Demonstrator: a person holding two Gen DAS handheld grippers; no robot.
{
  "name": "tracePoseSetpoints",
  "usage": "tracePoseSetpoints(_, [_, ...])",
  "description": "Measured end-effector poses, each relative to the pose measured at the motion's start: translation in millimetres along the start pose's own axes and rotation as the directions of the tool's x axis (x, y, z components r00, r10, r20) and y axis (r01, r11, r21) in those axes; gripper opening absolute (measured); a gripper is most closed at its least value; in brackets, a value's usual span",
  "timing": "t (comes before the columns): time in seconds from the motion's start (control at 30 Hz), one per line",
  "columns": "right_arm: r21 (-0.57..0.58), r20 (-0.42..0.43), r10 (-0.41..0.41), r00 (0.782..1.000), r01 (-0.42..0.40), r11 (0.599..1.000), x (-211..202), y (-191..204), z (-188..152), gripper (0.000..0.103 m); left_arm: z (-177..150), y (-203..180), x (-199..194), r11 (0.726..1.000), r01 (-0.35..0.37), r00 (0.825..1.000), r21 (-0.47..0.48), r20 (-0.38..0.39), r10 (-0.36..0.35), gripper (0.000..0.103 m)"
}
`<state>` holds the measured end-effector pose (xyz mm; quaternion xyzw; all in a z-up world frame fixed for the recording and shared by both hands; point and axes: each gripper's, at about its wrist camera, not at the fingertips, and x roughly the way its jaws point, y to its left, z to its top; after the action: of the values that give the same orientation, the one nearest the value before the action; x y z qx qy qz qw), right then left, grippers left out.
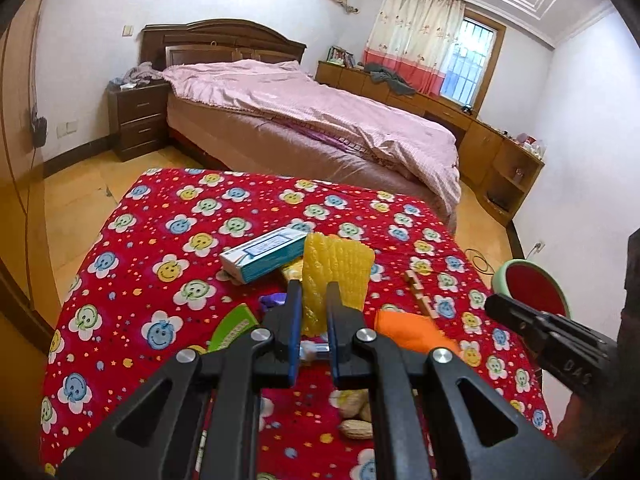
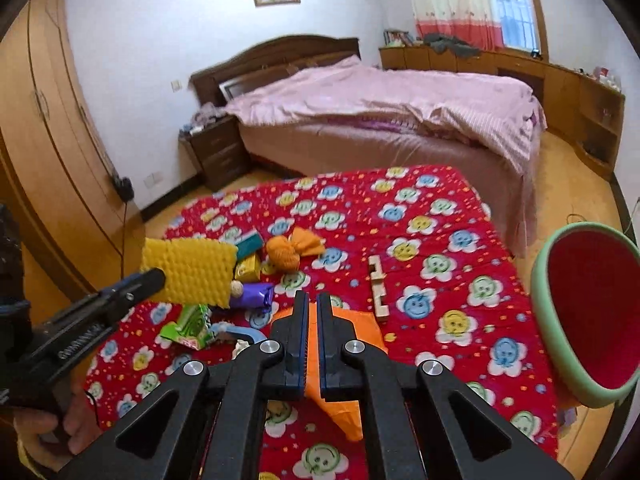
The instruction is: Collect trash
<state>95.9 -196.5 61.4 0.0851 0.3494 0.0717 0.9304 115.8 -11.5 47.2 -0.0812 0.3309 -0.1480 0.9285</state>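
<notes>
A piece of yellow foam netting (image 1: 334, 276) was held upright between the closed pads of the left gripper (image 1: 314, 294), clear of the red flowered cloth (image 1: 140, 280), presumably so that it could be carried off without dragging through the other litter. An orange wrapper (image 2: 344, 412) was pinched edge-on by the fully closed fingers of the right gripper (image 2: 313, 304), its lower end hanging free beneath the jaws. Both pieces appeared to have been raised for transfer to the green-rimmed bin (image 2: 552, 264), which was seen just past the cloth's right edge with its mouth tilted toward the cameras; only its bare red inside was visible, and no trash could be made out in it. More trash was left on the cloth: a white and teal box (image 1: 264, 254), a purple wrapper (image 2: 256, 294), a green packet (image 2: 192, 326), an orange mesh ball (image 2: 284, 258) and some peanuts (image 1: 356, 416). A wooden block piece (image 2: 378, 290) lay apart, nearer the bin.
</notes>
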Motion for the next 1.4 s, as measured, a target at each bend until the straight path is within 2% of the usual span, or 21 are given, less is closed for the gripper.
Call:
tracePoseSetpoints(0.13, [0.007, 0.029, -0.004, 1.0, 0.003, 1.0, -19, -9, 0, 0.003, 1, -15, -6, 1.0, 0.014, 1.0, 0.014, 0.006, -0.014, 0.01])
tracePoseSetpoints(0.33, [0.026, -0.009, 0.001, 1.0, -0.001, 1.0, -19, -21, -6, 0.005, -2, -28, -4, 1.0, 0.014, 1.0, 0.019, -0.007, -0.014, 0.01])
tracePoseSetpoints(0.53, [0.035, -0.063, 0.01, 0.998, -0.008, 0.999, -6, -28, -20, 0.026, -8, -27, 1, 1.0, -0.002, 1.0, 0.011, -0.028, 0.003, 0.01])
tracePoseSetpoints(0.6, [0.036, -0.08, 0.006, 0.997, -0.004, 0.999, -1, -29, -26, 0.039, -11, -26, 3, 1.0, -0.006, 0.999, 0.006, -0.036, 0.006, 0.01])
tracePoseSetpoints(0.87, [0.089, -0.162, 0.012, 0.987, 0.002, 0.996, 22, -37, -49, 0.048, -17, -18, 6, 1.0, -0.016, 0.998, -0.001, -0.053, 0.016, 0.01])
tracePoseSetpoints(1.1, [0.148, -0.23, 0.001, 0.973, 0.034, 0.988, 51, -46, -58, 0.048, -19, -15, 8, 1.0, -0.018, 0.998, -0.003, -0.059, 0.018, 0.01])
tracePoseSetpoints(1.17, [0.149, -0.224, 0.0, 0.975, 0.034, 0.988, 54, -46, -59, 0.048, -19, -14, 9, 1.0, -0.021, 0.998, -0.005, -0.06, 0.02, 0.01])
tracePoseSetpoints(1.33, [0.143, -0.23, 0.033, 0.973, 0.001, 0.99, 60, -39, -60, 0.021, -20, -10, 10, 1.0, -0.02, 0.998, -0.014, -0.062, 0.019, 0.01])
tracePoseSetpoints(1.37, [0.143, -0.23, 0.034, 0.973, -0.001, 0.99, 61, -38, -60, 0.011, -20, -10, 9, 1.0, -0.02, 0.998, -0.012, -0.061, 0.02, 0.01])
tracePoseSetpoints(1.4, [0.148, -0.226, 0.039, 0.973, -0.005, 0.989, 61, -38, -60, 0.007, -20, -10, 9, 1.0, -0.021, 0.998, -0.012, -0.061, 0.02, 0.01])
